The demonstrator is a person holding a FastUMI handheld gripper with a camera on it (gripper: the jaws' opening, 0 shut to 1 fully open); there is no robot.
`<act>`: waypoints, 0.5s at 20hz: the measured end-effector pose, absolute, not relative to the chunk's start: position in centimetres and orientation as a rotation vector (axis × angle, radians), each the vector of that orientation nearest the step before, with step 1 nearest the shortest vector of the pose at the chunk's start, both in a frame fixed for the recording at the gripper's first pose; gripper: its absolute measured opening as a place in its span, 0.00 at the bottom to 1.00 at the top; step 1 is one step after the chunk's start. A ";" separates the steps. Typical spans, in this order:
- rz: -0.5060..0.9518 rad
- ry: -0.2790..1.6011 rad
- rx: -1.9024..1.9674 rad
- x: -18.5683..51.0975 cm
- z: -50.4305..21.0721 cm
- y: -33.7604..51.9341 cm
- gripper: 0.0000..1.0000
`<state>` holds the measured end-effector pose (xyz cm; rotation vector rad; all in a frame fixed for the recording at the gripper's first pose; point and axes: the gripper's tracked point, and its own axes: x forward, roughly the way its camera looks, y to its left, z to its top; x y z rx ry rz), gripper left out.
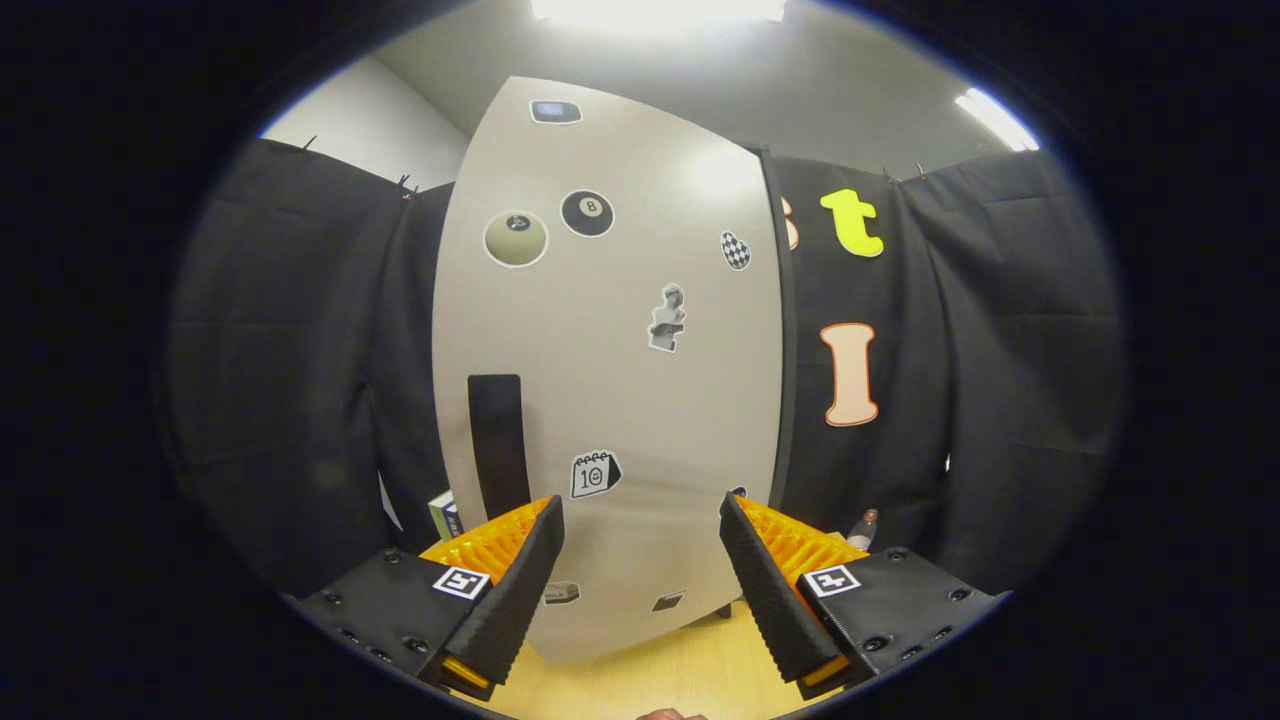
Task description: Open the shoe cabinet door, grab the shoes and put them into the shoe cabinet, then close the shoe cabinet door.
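The shoe cabinet [620, 380] stands straight ahead, a tall pale box whose door [640, 300] carries several stickers and lies flush with the cabinet front. A black vertical handle [497, 445] is fixed on the door's left side, low down. My gripper [640, 510] is open, its fingers spread wide with nothing between them. The left fingertip [545, 515] sits just right of the handle's lower end. The door fills the gap between the fingers.
Black cloth walls hang on both sides of the cabinet. A small box [443, 513] shows by the cabinet's left foot and a small bottle [864, 527] by its right. A light wooden floor [640, 675] lies under the fingers.
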<state>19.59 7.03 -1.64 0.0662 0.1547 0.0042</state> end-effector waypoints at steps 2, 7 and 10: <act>0.017 0.152 0.055 19.8 -1.5 7.5 0.98; 0.053 0.179 0.057 19.3 -1.8 9.8 0.98; 0.084 0.177 0.051 18.6 -1.7 10.5 0.98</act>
